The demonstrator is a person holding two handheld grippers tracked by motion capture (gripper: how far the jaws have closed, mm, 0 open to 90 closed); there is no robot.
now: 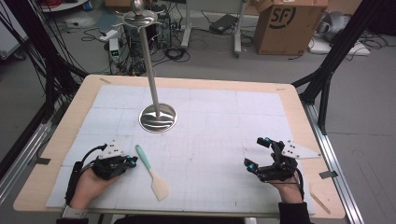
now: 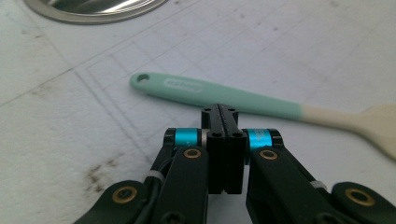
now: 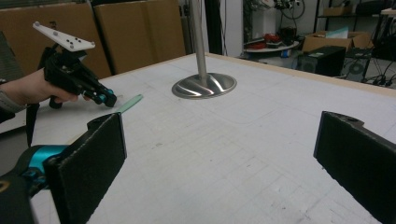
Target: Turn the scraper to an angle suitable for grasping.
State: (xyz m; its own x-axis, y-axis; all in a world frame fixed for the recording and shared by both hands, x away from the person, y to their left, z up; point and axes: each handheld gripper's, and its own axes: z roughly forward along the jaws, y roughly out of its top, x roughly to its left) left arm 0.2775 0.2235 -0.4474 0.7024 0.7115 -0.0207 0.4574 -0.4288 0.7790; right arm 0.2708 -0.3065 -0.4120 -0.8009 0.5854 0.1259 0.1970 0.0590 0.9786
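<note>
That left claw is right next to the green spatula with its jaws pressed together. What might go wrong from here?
1. The left gripper is shut, its tip just short of the spatula. If it pushes forward like this, it would likely shove the handle across the mat rather than grasp it.
2. The spatula lies flat, so jaws coming down may scrape the mat or pinch only an edge.
3. The metal stand rises close by; a lifted spatula might knock its pole.

Grey floor [image 1: 56, 56] around a wooden table [image 1: 299, 107] topped with a white gridded mat [image 1: 210, 140]. Cables [image 1: 140, 51] tangled far left, cardboard box [image 1: 289, 25] far right. Black frame legs [image 1: 327, 79] at both sides, even indoor light.
</note>
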